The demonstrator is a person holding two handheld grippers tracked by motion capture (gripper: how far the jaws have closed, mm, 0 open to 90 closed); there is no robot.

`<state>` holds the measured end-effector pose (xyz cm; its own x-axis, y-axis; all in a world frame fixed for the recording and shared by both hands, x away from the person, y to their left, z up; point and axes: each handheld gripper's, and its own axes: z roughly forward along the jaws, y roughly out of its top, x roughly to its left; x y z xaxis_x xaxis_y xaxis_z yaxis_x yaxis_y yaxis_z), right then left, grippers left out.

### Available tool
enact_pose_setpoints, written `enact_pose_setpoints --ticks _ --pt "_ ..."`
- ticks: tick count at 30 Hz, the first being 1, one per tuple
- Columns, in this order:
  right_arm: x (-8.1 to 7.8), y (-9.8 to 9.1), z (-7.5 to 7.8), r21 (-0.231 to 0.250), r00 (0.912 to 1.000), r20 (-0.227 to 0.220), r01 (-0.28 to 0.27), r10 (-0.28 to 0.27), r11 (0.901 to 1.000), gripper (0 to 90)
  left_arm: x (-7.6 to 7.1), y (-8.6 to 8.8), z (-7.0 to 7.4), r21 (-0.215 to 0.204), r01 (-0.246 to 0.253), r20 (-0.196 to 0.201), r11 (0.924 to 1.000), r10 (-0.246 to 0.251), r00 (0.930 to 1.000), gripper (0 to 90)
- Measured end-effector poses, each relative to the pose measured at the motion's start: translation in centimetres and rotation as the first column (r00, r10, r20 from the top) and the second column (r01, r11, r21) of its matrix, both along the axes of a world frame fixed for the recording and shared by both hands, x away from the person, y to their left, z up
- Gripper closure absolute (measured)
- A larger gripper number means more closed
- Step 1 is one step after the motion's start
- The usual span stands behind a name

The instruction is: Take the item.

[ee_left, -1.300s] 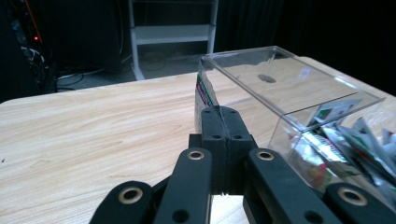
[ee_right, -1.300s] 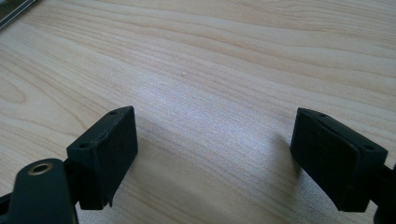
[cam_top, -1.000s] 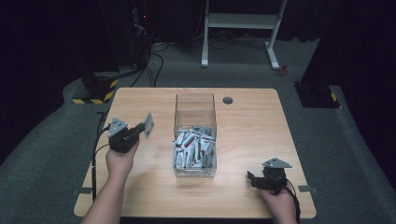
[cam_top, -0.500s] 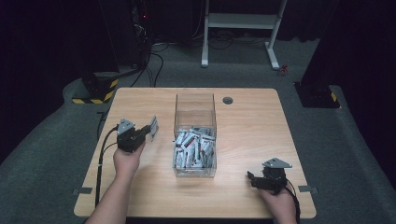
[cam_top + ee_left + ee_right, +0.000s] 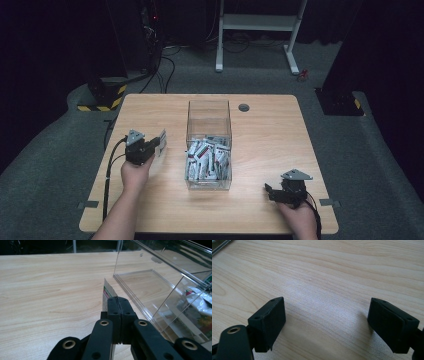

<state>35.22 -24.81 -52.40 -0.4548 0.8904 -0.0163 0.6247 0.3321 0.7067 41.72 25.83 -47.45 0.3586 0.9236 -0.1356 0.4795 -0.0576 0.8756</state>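
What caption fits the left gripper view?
Left gripper pinches a packet beside the clear box.

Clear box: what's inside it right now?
The clear box holds a heap of small white packets with red and green print, piled in its near half. The far half is bare. Packets lower in the heap are covered, so no count is possible.

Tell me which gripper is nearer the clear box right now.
Left. The left gripper, shut on a packet, sits just off the clear box on its left side. The right gripper rests open by the table's near edge, further off.
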Motion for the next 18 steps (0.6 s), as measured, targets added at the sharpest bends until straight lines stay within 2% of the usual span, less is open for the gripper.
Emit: enact_pose_setpoints --ticks 7,9,16,18 --pt "0.0 0.0 0.0 0.000 1.0000 0.000 0.000 0.000 1.0000 14.7 -0.3 0.4 -0.7 0.003 -0.017 -0.018 0.9998 0.017 0.9997 88.8" --pt "0.0 0.0 0.0 0.000 1.0000 0.000 0.000 0.000 1.0000 14.7 -0.3 0.6 -0.9 0.013 -0.023 -0.027 0.9997 0.023 0.9994 85.8" --pt "0.0 0.0 0.0 0.000 1.0000 0.000 0.000 0.000 1.0000 14.7 -1.0 0.9 -0.5 0.034 -0.049 0.020 0.9982 0.048 0.9986 71.8" --pt "0.0 0.0 0.0 0.000 1.0000 0.000 0.000 0.000 1.0000 14.7 -1.1 0.9 -0.3 0.028 -0.056 0.028 0.9980 0.055 0.9981 68.4"
